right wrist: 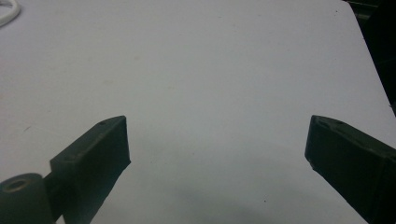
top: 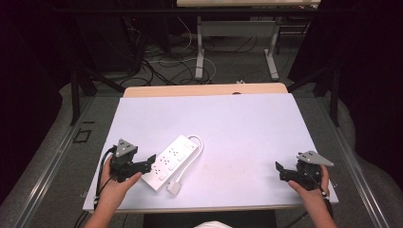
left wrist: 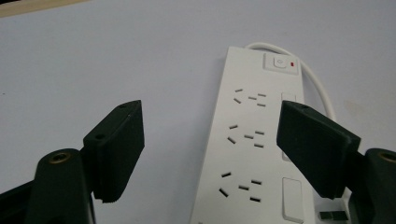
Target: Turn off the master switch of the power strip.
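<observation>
A white power strip (top: 171,161) with three socket groups lies slantwise on the white table top (top: 247,123), left of centre. Its white cable (top: 194,156) loops round the far end and runs back to a plug (top: 174,187) near the front edge. My left gripper (top: 148,162) is at the strip's near left end, open. In the left gripper view the power strip (left wrist: 252,135) stretches away ahead, my left gripper (left wrist: 211,112) hangs just above it, and the right jaw overlaps its switch side without touching. My right gripper (top: 280,170) rests open at the front right, nothing between its fingers (right wrist: 217,126).
A wooden table edge (top: 204,89) shows behind the white top. Beyond it stand a desk frame (top: 235,47) and tangled floor cables (top: 161,61). A bit of the white cable (right wrist: 7,11) sits in the top left corner of the right gripper view.
</observation>
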Tool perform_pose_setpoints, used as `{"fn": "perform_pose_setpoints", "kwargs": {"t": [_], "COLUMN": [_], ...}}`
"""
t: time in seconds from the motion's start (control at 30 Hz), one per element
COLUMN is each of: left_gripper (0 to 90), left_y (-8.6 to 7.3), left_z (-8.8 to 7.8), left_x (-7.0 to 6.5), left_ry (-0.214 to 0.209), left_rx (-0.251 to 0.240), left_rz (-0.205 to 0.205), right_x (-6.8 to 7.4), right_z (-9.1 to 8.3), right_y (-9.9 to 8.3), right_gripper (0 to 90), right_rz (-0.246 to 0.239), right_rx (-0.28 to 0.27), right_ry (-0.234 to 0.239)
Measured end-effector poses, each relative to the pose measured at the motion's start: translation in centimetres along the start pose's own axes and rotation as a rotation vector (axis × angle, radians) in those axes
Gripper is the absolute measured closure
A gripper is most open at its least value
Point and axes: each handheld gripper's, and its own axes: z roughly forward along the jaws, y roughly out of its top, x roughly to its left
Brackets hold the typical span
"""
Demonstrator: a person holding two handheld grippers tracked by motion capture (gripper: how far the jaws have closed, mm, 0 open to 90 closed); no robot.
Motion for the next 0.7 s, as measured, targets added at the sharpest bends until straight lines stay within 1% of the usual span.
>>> {"fn": "perform_pose_setpoints", "kwargs": {"t": [0.1, 0.13, 0.2, 0.23, 0.27, 0.33, 0.37, 0.4, 0.43, 0.5, 0.53, 0.6, 0.7], "left_gripper": [23.5, 23.5, 23.5, 23.4, 23.4, 23.4, 23.4, 23.4, 23.4, 23.5, 23.5, 23.6, 23.9], "left_y": [0.4, 0.6, 0.8, 1.0, 1.1, 1.2, 1.4, 1.6, 1.8, 2.1, 2.2, 2.4, 3.2], "left_z": [0.1, 0.1, 0.2, 0.2, 0.2, 0.2, 0.3, 0.3, 0.4, 0.5, 0.5, 0.6, 0.8], "left_x": [-0.1, 0.0, -0.1, 0.0, -0.1, -0.1, -0.1, -0.1, -0.1, -0.2, -0.2, -0.3, -0.5], "left_ry": [-0.003, -0.002, 0.008, 0.015, 0.017, 0.012, 0.016, 0.016, 0.013, 0.011, 0.007, 0.008, 0.000], "left_rx": [0.003, 0.007, 0.000, 0.001, -0.001, -0.001, -0.008, -0.007, -0.002, -0.002, 0.005, 0.004, 0.005], "left_rz": [-0.009, -0.008, -0.001, 0.013, 0.010, 0.006, 0.011, 0.010, 0.011, 0.008, 0.009, 0.008, 0.011], "right_x": [0.0, 0.0, -0.1, -0.1, -0.1, -0.1, 0.0, 0.0, 0.0, 0.0, 0.0, -0.1, -0.1], "right_z": [0.0, 0.0, 0.0, 0.0, 0.0, 0.0, 0.0, -0.1, -0.1, -0.1, -0.1, -0.1, 0.0], "right_y": [0.0, 0.0, 0.0, 0.0, 0.0, 0.0, 0.0, 0.0, 0.0, 0.0, 0.0, 0.0, 0.0], "right_gripper": [6.1, 6.2, 6.2, 6.2, 6.2, 6.2, 6.3, 6.3, 6.3, 6.3, 6.3, 6.3, 6.4], "right_rz": [-0.002, -0.001, 0.001, -0.001, -0.001, -0.001, 0.014, 0.016, 0.020, 0.017, 0.018, 0.016, 0.013], "right_rx": [0.000, -0.002, -0.002, -0.001, -0.001, 0.000, -0.004, -0.001, -0.004, 0.000, -0.002, -0.003, -0.001], "right_ry": [-0.002, -0.002, -0.002, -0.003, -0.003, -0.003, -0.009, 0.005, 0.003, 0.006, -0.002, -0.001, -0.003]}}
